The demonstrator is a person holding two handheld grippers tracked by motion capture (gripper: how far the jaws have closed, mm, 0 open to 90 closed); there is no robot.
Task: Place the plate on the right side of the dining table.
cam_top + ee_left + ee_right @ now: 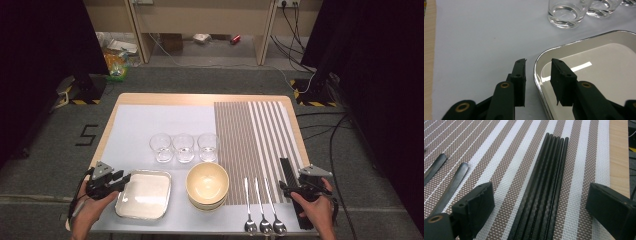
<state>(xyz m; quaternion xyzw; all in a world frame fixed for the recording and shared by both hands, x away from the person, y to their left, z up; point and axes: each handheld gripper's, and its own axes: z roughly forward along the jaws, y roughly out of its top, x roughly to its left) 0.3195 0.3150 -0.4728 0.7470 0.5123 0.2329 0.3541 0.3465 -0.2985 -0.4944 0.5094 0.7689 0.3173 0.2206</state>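
Black chopsticks (544, 185) lie bunched on the striped mat (506, 157), long way pointing away from the person, right between the wide-open jaws of the right gripper (544, 207). Left gripper (537, 75) is open too, straddling the metal tray's (599, 65) rim.

Glossy metal tray (574, 47); matt black chopsticks (544, 190) (on woven placemat (499, 165)).

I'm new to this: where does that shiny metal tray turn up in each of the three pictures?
High view: metal tray, lower left, beside the stacked bowls.
Left gripper view: tray at right, its rim between the open jaws.
Right gripper view: not in it.
Shared landmark: the glasses behind the tray.
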